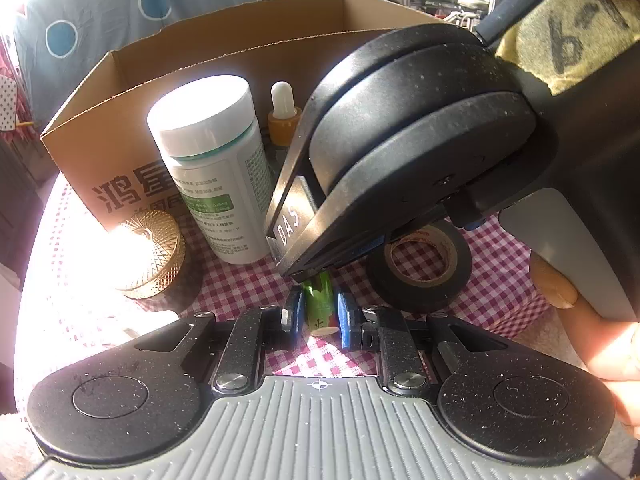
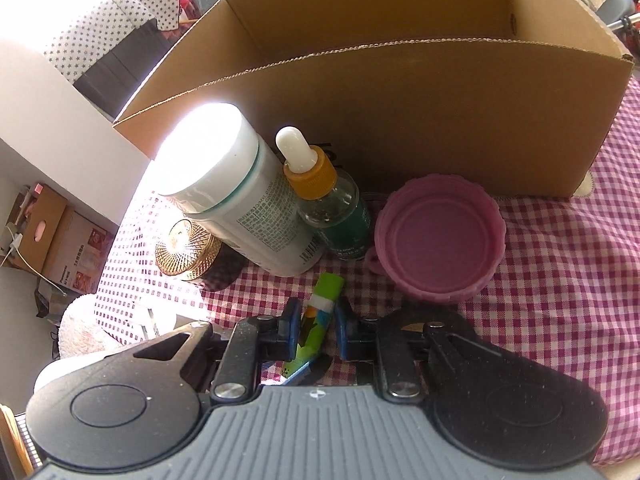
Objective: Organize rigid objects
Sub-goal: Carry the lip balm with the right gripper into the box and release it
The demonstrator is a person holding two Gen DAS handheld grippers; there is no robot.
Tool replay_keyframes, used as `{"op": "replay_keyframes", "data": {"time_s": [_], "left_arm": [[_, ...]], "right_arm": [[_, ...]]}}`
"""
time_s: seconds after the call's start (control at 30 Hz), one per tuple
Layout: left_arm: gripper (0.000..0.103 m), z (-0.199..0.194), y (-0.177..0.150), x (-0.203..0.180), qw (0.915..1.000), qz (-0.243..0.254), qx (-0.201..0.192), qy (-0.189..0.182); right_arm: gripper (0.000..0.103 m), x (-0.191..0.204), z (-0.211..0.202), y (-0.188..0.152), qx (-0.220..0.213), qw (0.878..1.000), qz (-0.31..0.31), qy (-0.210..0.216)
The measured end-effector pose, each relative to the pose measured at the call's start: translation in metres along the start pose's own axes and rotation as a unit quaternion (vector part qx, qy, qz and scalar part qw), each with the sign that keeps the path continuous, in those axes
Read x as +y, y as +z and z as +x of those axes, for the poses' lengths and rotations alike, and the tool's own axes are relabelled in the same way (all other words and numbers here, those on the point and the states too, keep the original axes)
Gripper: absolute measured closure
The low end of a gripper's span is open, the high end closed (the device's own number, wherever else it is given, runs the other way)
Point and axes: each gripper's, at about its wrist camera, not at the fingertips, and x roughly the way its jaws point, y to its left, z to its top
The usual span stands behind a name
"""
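So, left wrist view: left hand-held gripper (image 1: 319, 316) is clamped on the near end of a small green plastic tube (image 1: 320, 306), and the right hand-held gripper (image 1: 302, 274) comes down from upper right onto the far end of the same tube, its fingertips hidden, so the grip cannot be read here. An open brown cardboard box (image 1: 100, 148) stands at the far side of the desk with the red-and-white checked cloth (image 1: 240, 284); what shows of its inside is bare, so nothing looks sorted yet. Still outside it: white plastic pill bottle with a green label (image 1: 212, 168), small dropper bottle with an orange collar (image 1: 284, 114), gold faceted jar (image 1: 150, 250) near left, black tape roll (image 1: 418, 266) right. Writing: "DAS" on the right tool's metal strap, large Chinese characters on the box front, "6-19" or similar on yellow tape at top right.

Right wrist view: right hand-held gripper (image 2: 317, 326) has its blue pads narrowed around the green tube (image 2: 320, 320), touching or nearly so. A pink ribbed round lid (image 2: 438, 240) lies right, near the box (image 2: 480, 128). Pill bottle (image 2: 244, 196), dropper bottle (image 2: 320, 196) and gold jar (image 2: 186, 252) all wait on the cloth (image 2: 560, 280). Bottle label print too small to read.
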Motion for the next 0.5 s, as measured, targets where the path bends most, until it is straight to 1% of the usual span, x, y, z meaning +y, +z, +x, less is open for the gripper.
{"op": "replay_keyframes", "data": {"time_s": [0.13, 0.23, 0.3, 0.37, 0.5], "left_arm": [[0.087, -0.012, -0.001, 0.0, 0.9999, -0.001, -0.012, 0.001], [0.087, -0.027, 0.0, -0.002, 0.9995, 0.001, -0.032, 0.007], [0.087, -0.042, 0.001, -0.003, 0.9985, 0.005, -0.052, 0.015], [0.087, -0.059, 0.003, -0.004, 0.9968, 0.011, -0.076, 0.025], [0.087, -0.096, 0.012, 0.0, 0.9903, 0.02, -0.131, 0.042]], "right_arm": [[0.085, 0.004, -0.015, -0.004, -0.016, 1.0, -0.005, 0.004], [0.086, 0.012, -0.033, -0.007, -0.04, 0.999, -0.018, 0.006], [0.087, 0.019, -0.047, -0.01, -0.06, 0.998, -0.029, 0.006], [0.087, 0.029, -0.068, -0.011, -0.089, 0.995, -0.045, 0.008], [0.089, 0.05, -0.108, -0.009, -0.147, 0.987, -0.071, 0.014]]}}
